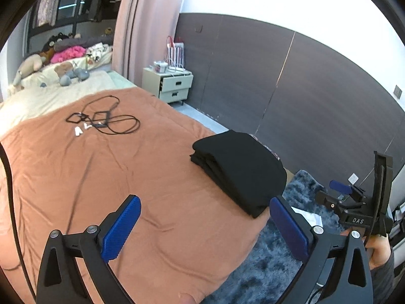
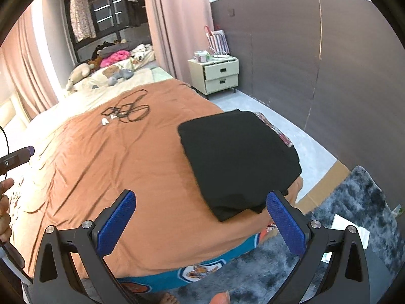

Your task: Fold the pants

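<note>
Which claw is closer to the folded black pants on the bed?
The right claw. One of its fingers sits right by the near edge of the pants. The left claw is a little farther back and off to the side. Both are open, holding nothing.

Each hand-held gripper [image 1: 205,224] [image 2: 201,219] is a black frame with silver screws and textured blue pads [image 1: 121,230]; the right one is marked "DAS".

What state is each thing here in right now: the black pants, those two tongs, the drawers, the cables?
Pants: folded, lying at the bed's corner, untouched.
Left tongs: open, empty.
Right tongs: open, empty.
Nightstand drawers: top one slightly open, lower one shut.
Cables: loose tangle on the blanket.
</note>
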